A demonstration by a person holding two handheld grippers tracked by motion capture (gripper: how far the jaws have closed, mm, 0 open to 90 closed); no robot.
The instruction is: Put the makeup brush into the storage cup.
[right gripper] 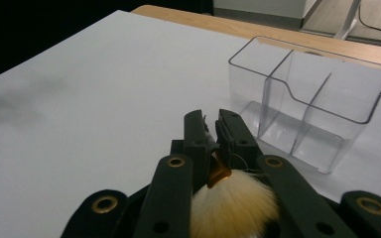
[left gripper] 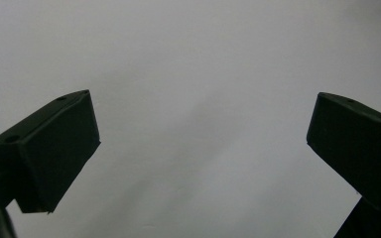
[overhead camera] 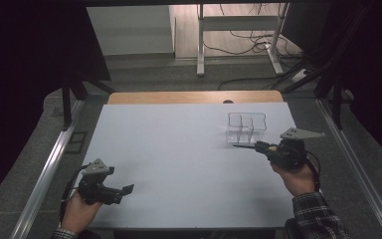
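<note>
A small brush with cream bristles [right gripper: 234, 204] and a copper-coloured ferrule sits between the jaws of my right gripper [right gripper: 212, 121], which is shut on it. In the high view the right gripper [overhead camera: 259, 146] hovers at the right of the table, and the brush's thin dark handle [overhead camera: 241, 145] pokes out to the left of it. Just beyond stands a clear plastic organiser [overhead camera: 247, 127] with several compartments [right gripper: 311, 94], upright and with nothing in it. My left gripper [overhead camera: 124, 191] rests near the front left, its jaws wide apart [left gripper: 198, 134] over the bare white surface.
A white sheet [overhead camera: 179, 159] covers the table, with a wooden strip [overhead camera: 194, 97] at its far edge. Metal rails [overhead camera: 47, 169] run along both sides. A desk frame [overhead camera: 238, 35] and cables lie on the floor beyond.
</note>
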